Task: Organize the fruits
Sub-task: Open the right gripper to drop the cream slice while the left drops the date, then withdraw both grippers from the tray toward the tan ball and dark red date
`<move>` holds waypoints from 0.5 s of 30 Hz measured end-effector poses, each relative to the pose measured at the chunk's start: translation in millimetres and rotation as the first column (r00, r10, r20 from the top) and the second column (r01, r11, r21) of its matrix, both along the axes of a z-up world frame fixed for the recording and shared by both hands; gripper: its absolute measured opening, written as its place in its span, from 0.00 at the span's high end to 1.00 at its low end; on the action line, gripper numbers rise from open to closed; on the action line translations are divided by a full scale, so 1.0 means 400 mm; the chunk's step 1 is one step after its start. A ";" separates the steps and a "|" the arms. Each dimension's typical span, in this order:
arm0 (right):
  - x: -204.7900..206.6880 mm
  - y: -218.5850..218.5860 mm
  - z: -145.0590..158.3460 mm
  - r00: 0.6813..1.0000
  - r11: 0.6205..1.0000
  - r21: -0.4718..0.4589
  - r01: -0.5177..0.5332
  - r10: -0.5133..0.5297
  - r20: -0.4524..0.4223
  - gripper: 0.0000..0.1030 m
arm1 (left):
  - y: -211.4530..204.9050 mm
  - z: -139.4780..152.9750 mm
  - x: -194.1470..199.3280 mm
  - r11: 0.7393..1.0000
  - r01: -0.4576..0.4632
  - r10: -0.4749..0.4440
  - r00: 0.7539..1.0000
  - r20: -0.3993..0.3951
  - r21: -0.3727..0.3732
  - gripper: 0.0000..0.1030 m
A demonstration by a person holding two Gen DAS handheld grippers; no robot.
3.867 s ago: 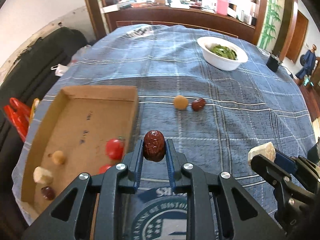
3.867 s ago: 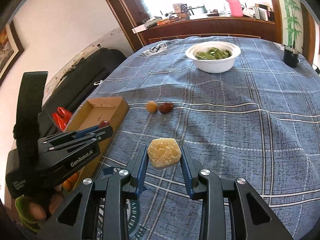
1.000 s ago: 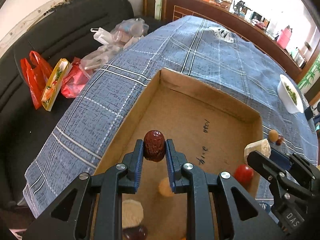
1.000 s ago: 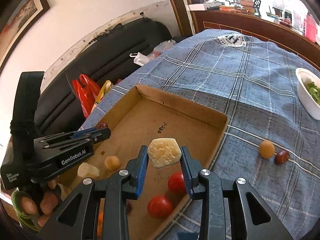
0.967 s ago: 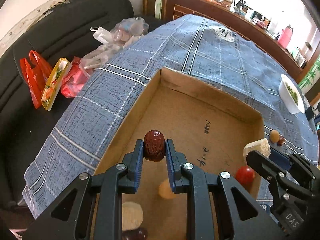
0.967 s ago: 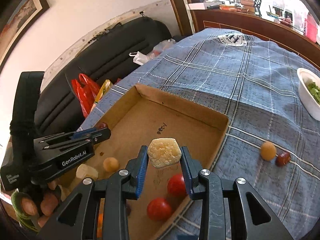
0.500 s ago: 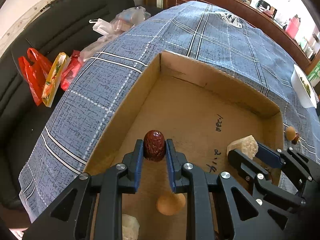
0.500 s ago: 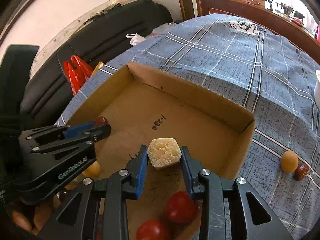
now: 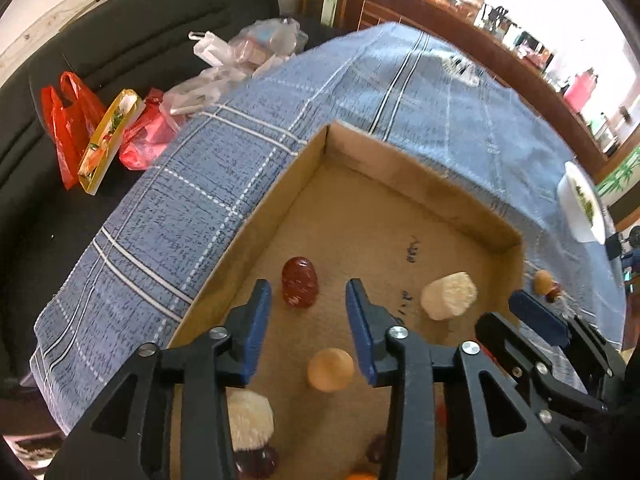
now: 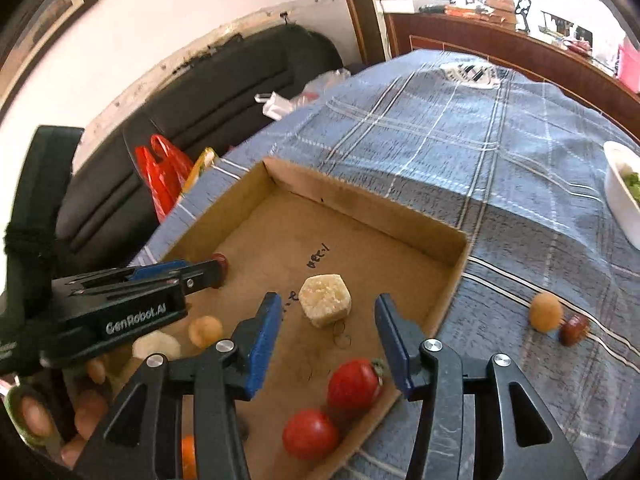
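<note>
My left gripper (image 9: pixel 307 295) is open over the cardboard box (image 9: pixel 420 184); a red date (image 9: pixel 299 282) lies on the box floor just ahead of its fingertips. My right gripper (image 10: pixel 327 312) is open, and a pale hexagonal piece (image 10: pixel 325 300) lies on the box floor (image 10: pixel 360 208) between and just ahead of its fingers. The same piece shows in the left wrist view (image 9: pixel 448 295). The box also holds two red tomatoes (image 10: pixel 354 384), a tan ball (image 9: pixel 330 369), another pale piece (image 9: pixel 250 418) and a dark date (image 9: pixel 256 462).
On the blue plaid cloth right of the box lie a tan ball (image 10: pixel 545 312) and a red date (image 10: pixel 573 330). A white bowl of greens (image 10: pixel 622 196) stands far right. A black sofa with red bags (image 10: pixel 162 168) lies beyond the table's left edge.
Both grippers have opened over the box. The red date has left the left gripper and the pale hexagonal piece has left the right gripper; both now lie on the box floor.
</note>
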State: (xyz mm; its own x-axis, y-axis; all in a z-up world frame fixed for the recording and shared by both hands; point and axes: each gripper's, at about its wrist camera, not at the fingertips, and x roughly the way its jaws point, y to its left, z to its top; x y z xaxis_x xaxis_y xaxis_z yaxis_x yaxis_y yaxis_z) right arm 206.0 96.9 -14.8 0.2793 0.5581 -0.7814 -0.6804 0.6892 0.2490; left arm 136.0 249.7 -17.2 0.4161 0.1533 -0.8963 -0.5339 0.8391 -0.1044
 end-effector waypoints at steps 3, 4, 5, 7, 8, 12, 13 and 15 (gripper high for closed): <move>-0.026 -0.052 0.033 1.000 0.999 0.037 0.023 -0.023 0.007 0.52 | -0.027 0.030 -0.019 1.000 0.013 -0.013 1.000 0.026 0.013 0.64; -0.034 -0.070 0.043 0.999 0.998 0.051 0.031 -0.032 0.007 0.52 | -0.039 0.039 -0.025 1.000 0.020 -0.021 0.999 0.036 0.016 0.64; -0.043 -0.091 0.052 0.999 0.997 0.063 0.040 -0.041 0.009 0.51 | -0.053 0.049 -0.031 0.999 0.027 -0.028 0.999 0.046 0.022 0.64; -0.059 -0.136 0.065 0.998 0.994 0.081 0.067 -0.068 0.007 0.51 | -0.089 0.071 -0.044 0.998 0.039 -0.042 0.997 0.066 0.045 0.64; -0.067 -0.159 0.069 0.997 0.993 0.091 0.078 -0.079 0.007 0.51 | -0.106 0.080 -0.049 0.997 0.047 -0.051 0.996 0.074 0.057 0.64; -0.096 -0.250 0.076 0.991 0.986 0.097 0.134 -0.135 0.003 0.51 | -0.182 0.108 -0.062 0.991 0.083 -0.092 0.991 0.093 0.102 0.64; -0.099 -0.270 0.076 0.989 0.985 0.095 0.144 -0.145 0.001 0.51 | -0.201 0.113 -0.063 0.990 0.096 -0.106 0.990 0.095 0.106 0.64; -0.103 -0.310 0.076 0.986 0.982 0.089 0.168 -0.169 0.000 0.51 | -0.236 0.120 -0.065 0.986 0.126 -0.136 0.986 0.096 0.106 0.64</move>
